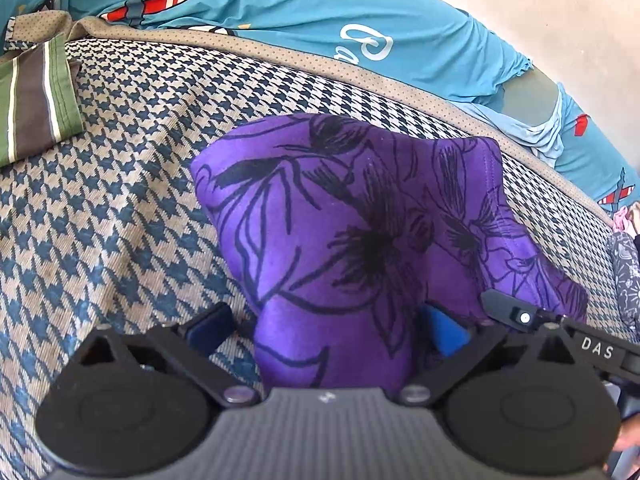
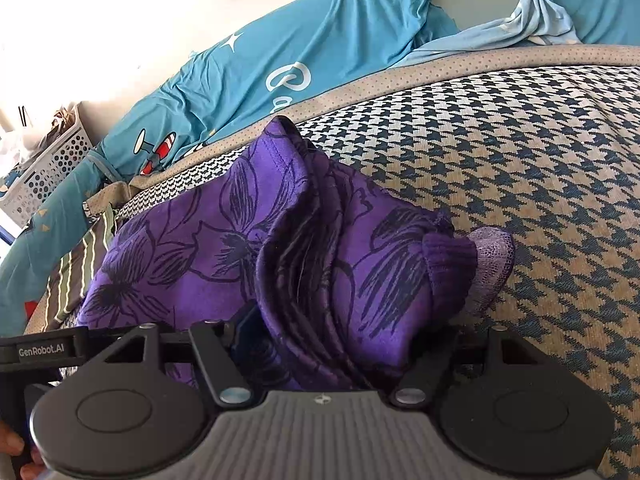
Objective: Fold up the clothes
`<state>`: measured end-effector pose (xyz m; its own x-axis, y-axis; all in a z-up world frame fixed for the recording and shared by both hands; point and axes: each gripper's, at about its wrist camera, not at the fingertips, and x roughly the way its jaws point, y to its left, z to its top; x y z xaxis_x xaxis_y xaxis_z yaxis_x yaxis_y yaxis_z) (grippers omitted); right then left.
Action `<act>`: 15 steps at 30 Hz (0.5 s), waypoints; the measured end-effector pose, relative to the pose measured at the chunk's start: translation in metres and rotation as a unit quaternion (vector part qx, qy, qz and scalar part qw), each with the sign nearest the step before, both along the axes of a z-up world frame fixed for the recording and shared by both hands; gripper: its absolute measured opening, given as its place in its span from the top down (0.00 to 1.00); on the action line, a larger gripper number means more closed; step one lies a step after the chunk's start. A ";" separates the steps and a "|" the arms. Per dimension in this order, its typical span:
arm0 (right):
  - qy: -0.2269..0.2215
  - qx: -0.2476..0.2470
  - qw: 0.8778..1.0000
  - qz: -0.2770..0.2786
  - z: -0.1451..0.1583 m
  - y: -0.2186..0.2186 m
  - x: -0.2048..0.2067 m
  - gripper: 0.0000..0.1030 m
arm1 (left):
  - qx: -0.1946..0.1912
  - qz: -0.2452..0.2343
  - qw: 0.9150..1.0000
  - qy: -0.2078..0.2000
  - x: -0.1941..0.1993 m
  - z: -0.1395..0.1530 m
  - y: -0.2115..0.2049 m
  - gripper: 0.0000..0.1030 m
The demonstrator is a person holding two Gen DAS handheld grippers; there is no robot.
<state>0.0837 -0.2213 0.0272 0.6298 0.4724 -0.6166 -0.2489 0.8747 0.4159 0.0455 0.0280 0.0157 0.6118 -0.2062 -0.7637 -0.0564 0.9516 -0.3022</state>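
Purple garment with black flower print point(image 1: 360, 220) lies bunched on the houndstooth bed cover point(image 1: 120, 200), well in from the cover's dotted tan border point(image 1: 280, 56). Left gripper point(image 1: 328, 324): blue pads spread wide, one pad point(image 1: 210, 326) clear of the cloth on the cover, the other point(image 1: 446, 334) at the garment's edge; a fold of the garment sits between them, not pinched. Right gripper point(image 2: 340, 344): jaws apart, purple folds heaped between them, pads mostly buried in cloth, no squeeze seen. A ribbed cuff with pale lace trim point(image 2: 480, 264) sticks out on the garment's right side in the right wrist view. Beyond the border, teal sheet with aeroplane print point(image 1: 280, 4) and white script, only partly legible. Striped green-brown cloth point(image 1: 36, 96) left of the garment. White perforated basket point(image 2: 48, 168) far left of the garment, holding jumbled items, not identifiable. Writing: "DAS" point(image 1: 597, 348) on the right gripper's body; "GenRobot.AI" point(image 2: 41, 350) on the left gripper's bar
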 end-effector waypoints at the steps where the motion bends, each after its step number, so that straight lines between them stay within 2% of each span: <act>1: -0.002 -0.001 1.000 0.001 0.000 0.001 0.001 0.35 | 0.003 -0.005 1.000 -0.003 0.000 0.001 -0.002 0.03; 3: -0.005 -0.005 1.000 0.003 0.000 0.003 0.001 0.36 | 0.007 -0.016 1.000 -0.009 0.000 0.002 -0.006 0.16; 4: -0.007 -0.006 1.000 0.007 0.001 0.004 0.001 0.42 | 0.005 -0.023 1.000 -0.011 -0.001 0.002 -0.008 0.21; 5: -0.008 -0.006 1.000 0.012 0.002 0.005 0.001 0.54 | 0.003 -0.030 0.999 -0.013 -0.001 0.003 -0.009 0.32; 6: -0.011 -0.007 1.000 0.017 0.003 0.007 0.000 0.59 | 0.002 -0.037 0.999 -0.017 -0.002 0.004 -0.011 0.40; 7: -0.017 -0.014 1.000 0.022 0.006 0.010 -0.001 0.66 | 0.006 -0.041 0.999 -0.023 -0.004 0.006 -0.013 0.44; 9: -0.034 -0.039 0.998 0.028 0.012 0.017 -0.007 0.71 | 0.019 -0.047 0.998 -0.037 -0.008 0.012 -0.017 0.56; 12: -0.060 -0.075 0.995 0.036 0.021 0.028 -0.014 0.74 | 0.037 -0.050 0.996 -0.056 -0.012 0.021 -0.021 0.64; 15: -0.085 -0.101 0.991 0.038 0.031 0.036 -0.022 0.76 | 0.045 -0.038 0.996 -0.061 -0.014 0.025 -0.021 0.64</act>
<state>0.0617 -0.1857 0.0579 0.6996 0.4005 -0.5917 -0.3688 0.9117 0.1811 0.0317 0.0070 0.0410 0.6863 -0.1895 -0.7022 0.0480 0.9751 -0.2163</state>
